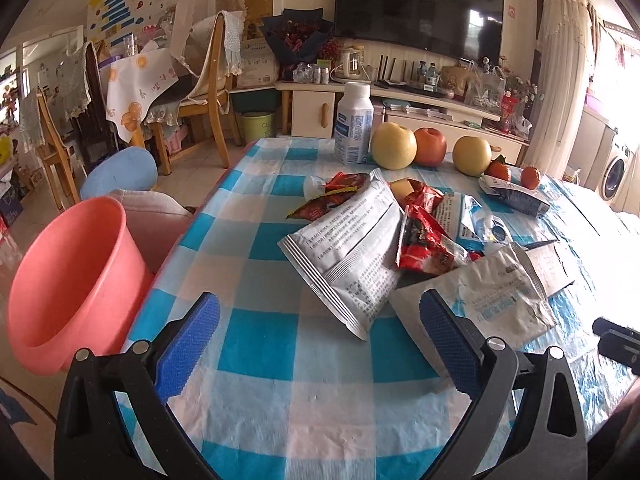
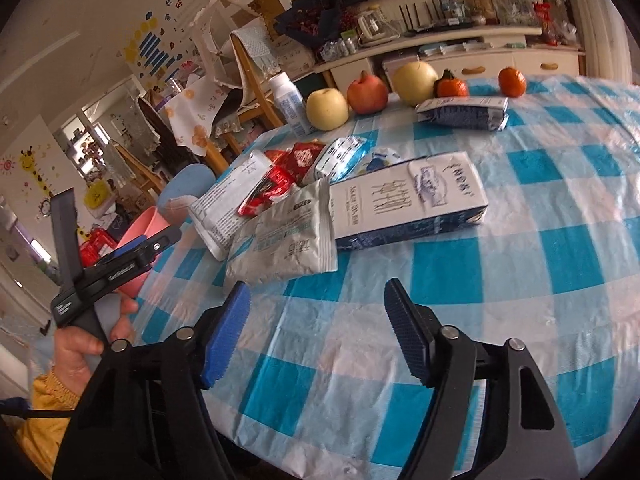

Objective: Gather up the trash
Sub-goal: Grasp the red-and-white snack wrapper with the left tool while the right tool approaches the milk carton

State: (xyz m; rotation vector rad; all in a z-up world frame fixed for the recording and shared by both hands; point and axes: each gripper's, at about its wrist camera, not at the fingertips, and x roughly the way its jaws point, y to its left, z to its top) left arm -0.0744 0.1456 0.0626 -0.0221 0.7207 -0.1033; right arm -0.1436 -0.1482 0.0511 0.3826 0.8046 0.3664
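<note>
Left wrist: I'm holding the left gripper (image 1: 320,340) wide open and empty over the tablecloth (image 1: 280,360), the silver wrapper (image 1: 352,264) just ahead and the pink bin (image 1: 68,280) beside the table edge. Right wrist: I'm bringing the right gripper (image 2: 316,332) in partly open, nothing between the pads, near the crumpled white pouch (image 2: 284,244); I'm aiming low for its near edge.

both grippers (image 1: 320,340) (image 2: 316,328) have black frames, silver screws and ribbed blue pads (image 1: 192,344); a yellow sleeve (image 2: 44,412) at eight o'clock.

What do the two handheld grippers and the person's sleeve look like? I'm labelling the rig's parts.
Both the left gripper and the right gripper have black angular frames with silver rivets and blue textured pads. The left one's black handle carries small white lettering. The sleeve is yellow with a gathered cuff.
</note>
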